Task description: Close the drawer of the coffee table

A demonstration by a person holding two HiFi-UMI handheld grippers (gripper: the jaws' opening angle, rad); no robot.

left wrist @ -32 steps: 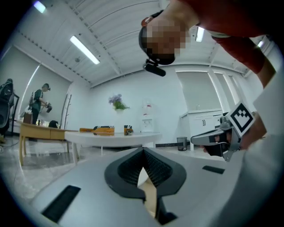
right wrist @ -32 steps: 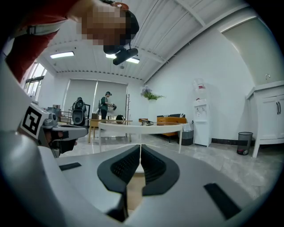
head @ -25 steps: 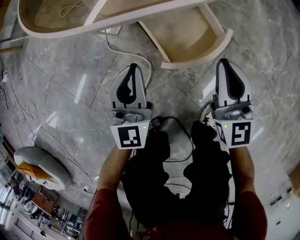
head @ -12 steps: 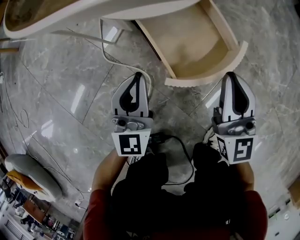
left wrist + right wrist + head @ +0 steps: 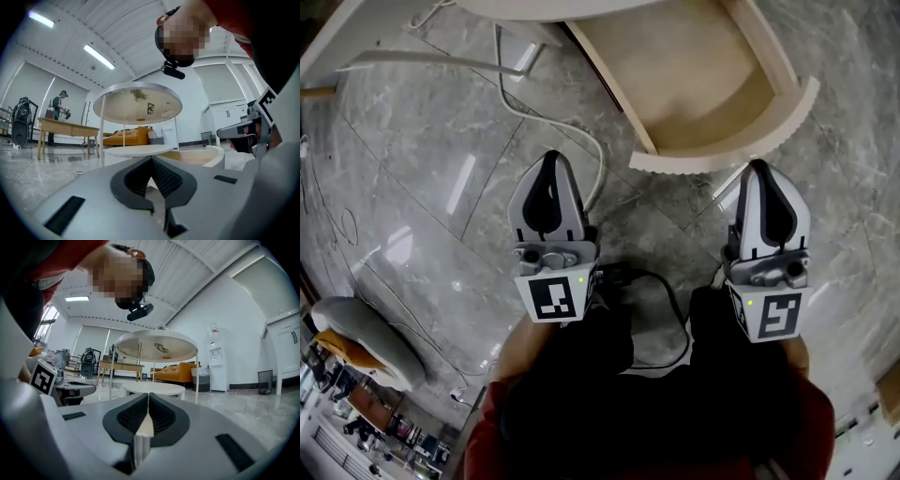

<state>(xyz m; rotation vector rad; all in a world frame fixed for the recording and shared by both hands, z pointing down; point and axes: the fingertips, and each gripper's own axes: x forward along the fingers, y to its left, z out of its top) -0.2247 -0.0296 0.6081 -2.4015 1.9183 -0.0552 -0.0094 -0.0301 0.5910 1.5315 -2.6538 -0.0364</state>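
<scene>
The left gripper (image 5: 548,167) and right gripper (image 5: 758,172) are hovering level over the grey marble floor (image 5: 422,159), each with its jaws pressing together on nothing. Just beyond their tips, the drawer (image 5: 724,161) is standing pulled out from the coffee table (image 5: 553,9), showing pale wood and a curved, ribbed front.

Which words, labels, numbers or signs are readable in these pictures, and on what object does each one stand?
No readable text in any view.
The marker cube on the left claw and its twin on the right claw: black-and-white square code patterns, not letters.
The round table top: dark marks, too small to read.
</scene>
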